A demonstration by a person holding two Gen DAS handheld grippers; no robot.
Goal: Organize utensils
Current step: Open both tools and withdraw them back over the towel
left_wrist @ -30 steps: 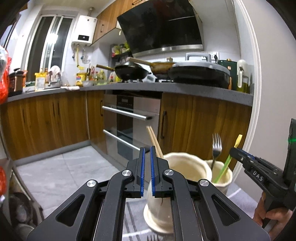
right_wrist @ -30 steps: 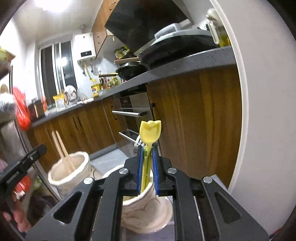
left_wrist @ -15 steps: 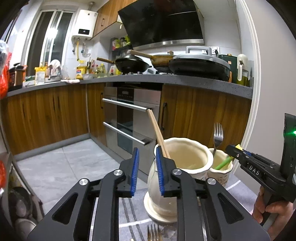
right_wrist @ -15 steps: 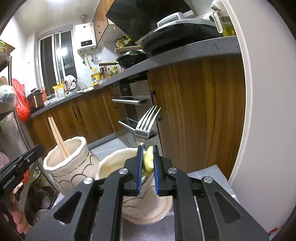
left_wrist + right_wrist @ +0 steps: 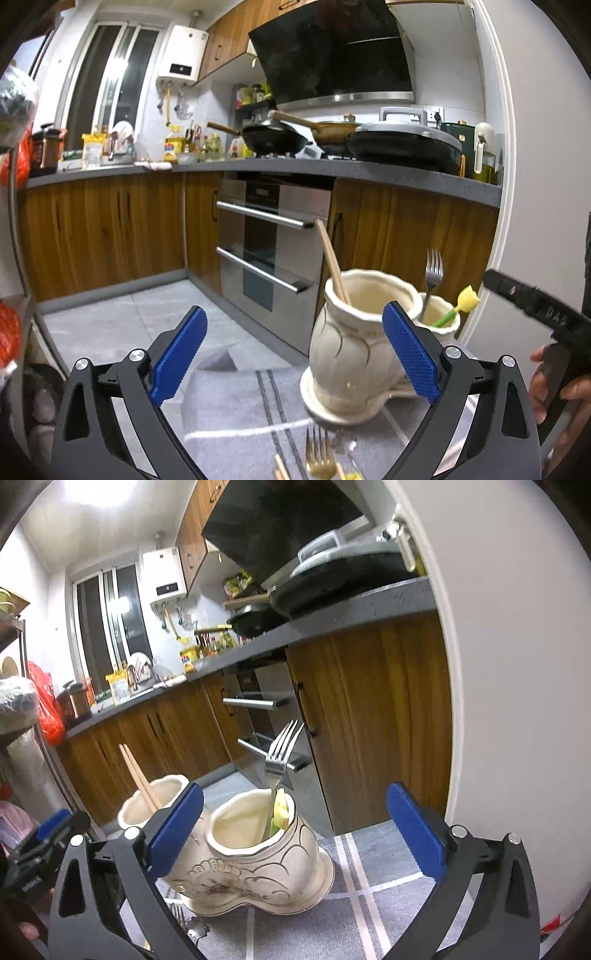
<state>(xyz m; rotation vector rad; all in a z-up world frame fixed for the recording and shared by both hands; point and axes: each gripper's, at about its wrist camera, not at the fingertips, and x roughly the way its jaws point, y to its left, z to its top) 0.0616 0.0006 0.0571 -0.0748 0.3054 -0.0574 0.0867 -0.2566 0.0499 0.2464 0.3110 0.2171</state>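
Both jaws were opening wide, nothing between them: left gripper (image 5: 291,354), right gripper (image 5: 295,834). Chopsticks (image 5: 332,266) stood in left pot (image 5: 354,354); fork (image 5: 279,760) in right pot (image 5: 258,853). Best retreat clear, then fetch the near fork (image 5: 319,456) off the bench (image 5: 236,406).

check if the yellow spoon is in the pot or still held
In the pot. The yellow spoon stands in the right pot beside the fork; the right gripper's jaws are opening, nothing between them.

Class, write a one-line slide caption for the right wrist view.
Right gripper opening before the pot holding fork and yellow utensil.
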